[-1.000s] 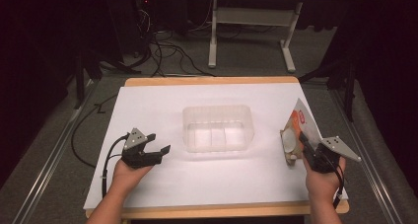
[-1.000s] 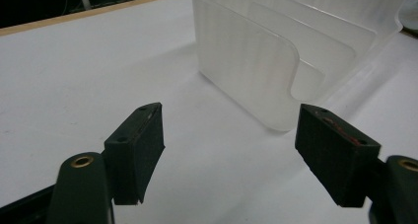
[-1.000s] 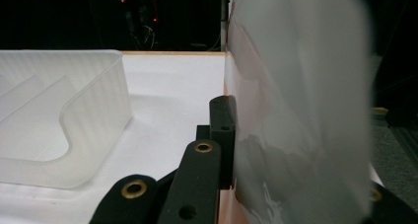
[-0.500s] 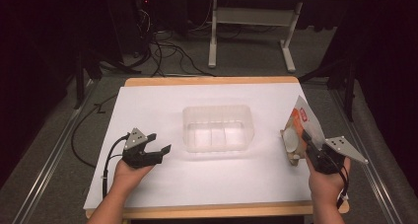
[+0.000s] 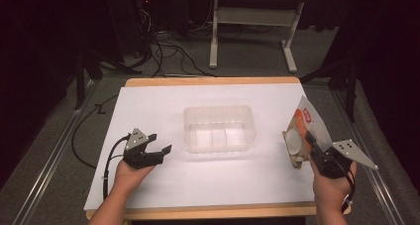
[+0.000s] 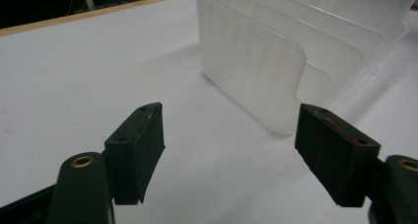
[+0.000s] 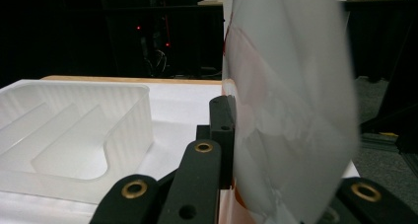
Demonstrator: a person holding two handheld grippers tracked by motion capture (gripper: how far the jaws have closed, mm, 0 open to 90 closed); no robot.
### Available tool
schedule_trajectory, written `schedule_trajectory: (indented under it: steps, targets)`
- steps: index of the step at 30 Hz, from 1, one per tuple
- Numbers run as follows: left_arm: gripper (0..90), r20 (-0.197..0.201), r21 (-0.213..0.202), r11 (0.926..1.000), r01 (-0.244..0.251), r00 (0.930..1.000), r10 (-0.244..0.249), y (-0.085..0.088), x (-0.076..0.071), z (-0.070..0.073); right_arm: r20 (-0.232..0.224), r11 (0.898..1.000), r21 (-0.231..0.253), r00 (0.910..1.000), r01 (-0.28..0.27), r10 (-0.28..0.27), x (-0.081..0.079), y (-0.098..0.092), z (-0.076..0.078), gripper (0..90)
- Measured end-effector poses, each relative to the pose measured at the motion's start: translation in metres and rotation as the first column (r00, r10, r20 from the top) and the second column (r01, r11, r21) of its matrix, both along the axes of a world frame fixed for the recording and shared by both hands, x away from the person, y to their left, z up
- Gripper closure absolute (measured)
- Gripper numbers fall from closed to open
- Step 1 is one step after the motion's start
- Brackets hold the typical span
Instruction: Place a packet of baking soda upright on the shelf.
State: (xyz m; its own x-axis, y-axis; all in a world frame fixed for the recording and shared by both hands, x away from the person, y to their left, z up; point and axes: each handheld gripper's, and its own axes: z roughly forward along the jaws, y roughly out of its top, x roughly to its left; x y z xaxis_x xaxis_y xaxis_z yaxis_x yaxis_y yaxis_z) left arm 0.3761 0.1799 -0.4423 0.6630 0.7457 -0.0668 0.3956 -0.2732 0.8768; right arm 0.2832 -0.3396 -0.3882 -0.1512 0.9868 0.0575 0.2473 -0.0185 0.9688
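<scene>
A clear plastic tray with inner dividers sits mid-table on the white sheet. My left gripper rests on the sheet to the tray's left, open, nothing between its pads; the tray's near corner lies just ahead of it. My right gripper is shut on an orange and white snack bag, held upright off the table's right side. In the right gripper view the bag stands against the left pad and hides the other jaw; the tray is to its left.
The white sheet covers a wooden table with edges near both hands. Behind the table lie cables and a white desk frame on grey floor. A dark rail runs along the table's left.
My right gripper with the bag has drifted slightly right and toward the near edge. The left gripper has stayed still and open.
</scene>
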Motion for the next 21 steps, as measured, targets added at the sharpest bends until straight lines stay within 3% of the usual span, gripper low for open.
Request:
schedule_trajectory:
  steps: [5, 11, 21]
  targets:
    - [27.3, 0.009, 0.000, 1.0000, -0.002, 1.0000, 0.002, 0.000, -0.002, 0.001, 0.012, 1.000, 0.008, 0.9999, -0.008, 0.008, -0.002, 0.002, 0.005, 90.0]
    - [26.2, -0.008, 0.010, 0.9999, 0.008, 0.9999, -0.008, 0.000, 0.000, 0.000, 0.048, 0.999, 0.040, 0.9984, -0.030, 0.028, -0.004, 0.008, 0.017, 90.0]
    - [22.3, 0.010, 0.015, 0.9997, -0.020, 0.9998, 0.020, 0.003, -0.001, 0.002, 0.074, 0.997, 0.039, 0.9948, -0.073, 0.070, 0.003, 0.024, 0.034, 90.0]
